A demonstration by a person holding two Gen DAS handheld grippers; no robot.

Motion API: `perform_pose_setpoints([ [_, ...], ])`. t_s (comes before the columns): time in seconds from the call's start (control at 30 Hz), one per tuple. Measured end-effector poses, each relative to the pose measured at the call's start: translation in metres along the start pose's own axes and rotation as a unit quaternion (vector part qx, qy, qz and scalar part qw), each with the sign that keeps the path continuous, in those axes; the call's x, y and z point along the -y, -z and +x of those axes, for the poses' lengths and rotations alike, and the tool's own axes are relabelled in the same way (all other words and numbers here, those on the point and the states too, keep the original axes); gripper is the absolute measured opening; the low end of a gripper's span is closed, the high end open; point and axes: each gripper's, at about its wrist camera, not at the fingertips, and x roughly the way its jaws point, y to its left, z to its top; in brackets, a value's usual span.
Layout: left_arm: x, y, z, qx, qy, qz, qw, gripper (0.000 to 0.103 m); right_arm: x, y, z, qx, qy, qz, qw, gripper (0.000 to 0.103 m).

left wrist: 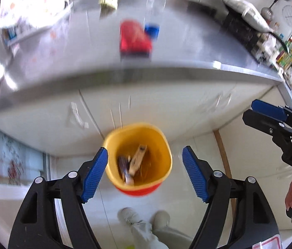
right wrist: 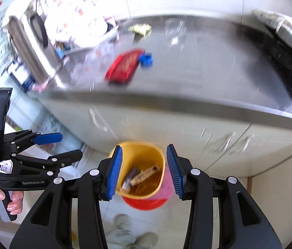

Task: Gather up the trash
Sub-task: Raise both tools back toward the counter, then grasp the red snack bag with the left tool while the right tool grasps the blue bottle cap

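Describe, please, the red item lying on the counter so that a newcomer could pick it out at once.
Start at the long grey countertop above the white cabinets. Near its middle lies a flat red packet, with a small blue cap-like thing at one corner. It is the only red thing up there, unlike the clear bottle behind.

The worktop (right wrist: 187, 78) looks like brushed metal, smooth with a dull sheen, over glossy pale cabinet fronts (right wrist: 166, 124). Near its front edge lies a shiny red packet (right wrist: 124, 66), seemingly foil or plastic. The yellow bin (left wrist: 162, 143) on the floor is smooth plastic; the gripper fingers (left wrist: 95, 172) carry ribbed blue pads on matt black plastic.
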Motion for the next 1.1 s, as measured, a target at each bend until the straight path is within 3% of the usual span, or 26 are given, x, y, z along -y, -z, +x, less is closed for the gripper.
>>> perform_pose_setpoints([
  [0.2, -0.006, -0.062, 0.004, 0.037, -0.009, 0.001, 0.9993, 0.075, 0.014, -0.044, -0.005, 0.038, 0.018, 0.006, 0.999, 0.046],
  [0.43, -0.021, -0.106, 0.038, 0.026, -0.015, -0.001, 0.9995, 0.075, 0.027, -0.090, 0.019, 0.051, 0.027, 0.027, 0.998, 0.046],
  [0.63, -0.022, -0.129, 0.062, 0.020, -0.006, 0.026, 0.9994, 0.075, 0.031, -0.114, 0.054, 0.040, 0.034, 0.043, 0.998, 0.046],
  [0.8, -0.022, -0.142, 0.074, 0.032, -0.039, 0.052, 0.9974, 0.073, 0.027, -0.127, 0.077, 0.031, 0.036, 0.043, 0.998, 0.046],
  [0.93, -0.040, -0.154, 0.077, 0.038, -0.053, 0.042, 0.9970, 0.072, 0.021, -0.134, 0.096, 0.027, 0.035, 0.040, 0.998, 0.054],
  [1.1, -0.072, -0.169, 0.076, 0.041, -0.064, 0.021, 0.9969, 0.072, 0.015, -0.141, 0.117, 0.018, 0.031, 0.039, 0.999, 0.055],
])
